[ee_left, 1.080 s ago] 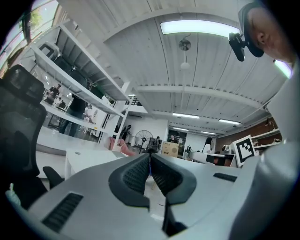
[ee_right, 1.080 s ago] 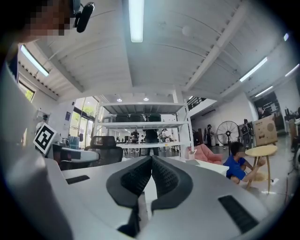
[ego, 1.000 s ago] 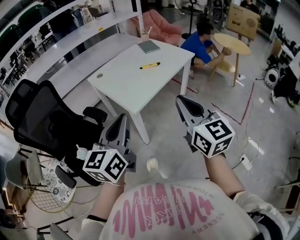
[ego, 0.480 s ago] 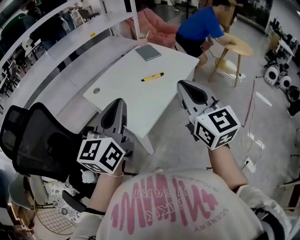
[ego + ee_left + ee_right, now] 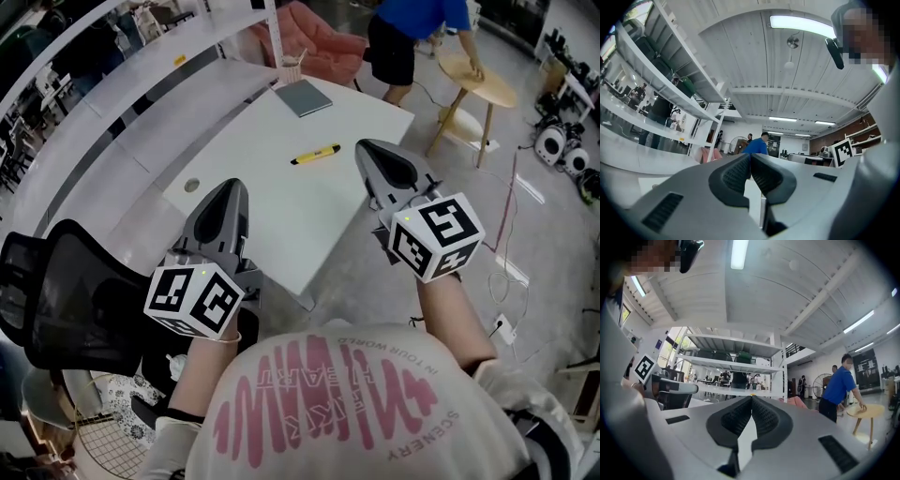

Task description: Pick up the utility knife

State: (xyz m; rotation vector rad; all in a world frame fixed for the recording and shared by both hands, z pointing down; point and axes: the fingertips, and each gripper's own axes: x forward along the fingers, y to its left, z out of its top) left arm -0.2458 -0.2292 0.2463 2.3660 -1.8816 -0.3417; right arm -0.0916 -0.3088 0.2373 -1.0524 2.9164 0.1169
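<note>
Over white rectangular counter [image 5: 272, 202] | left tool [image 5: 229, 189], right tool [image 5: 371, 150]: closed, empty, newly advanced | slim yellow utility knife [image 5: 315, 154] nearer, ungrasped.

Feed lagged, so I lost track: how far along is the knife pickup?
Done: nothing yet; the yellow utility knife lies untouched on the white table. In hand: nothing; left tool and right tool are both shut and empty, held out toward the table. Left: reach, open, grasp, lift the knife.

Grey floor [image 5: 352, 281] bearing a white table [image 5: 281, 178], black office chair [image 5: 84, 291] (mesh-backed) and round wooden table [image 5: 492, 89]
</note>
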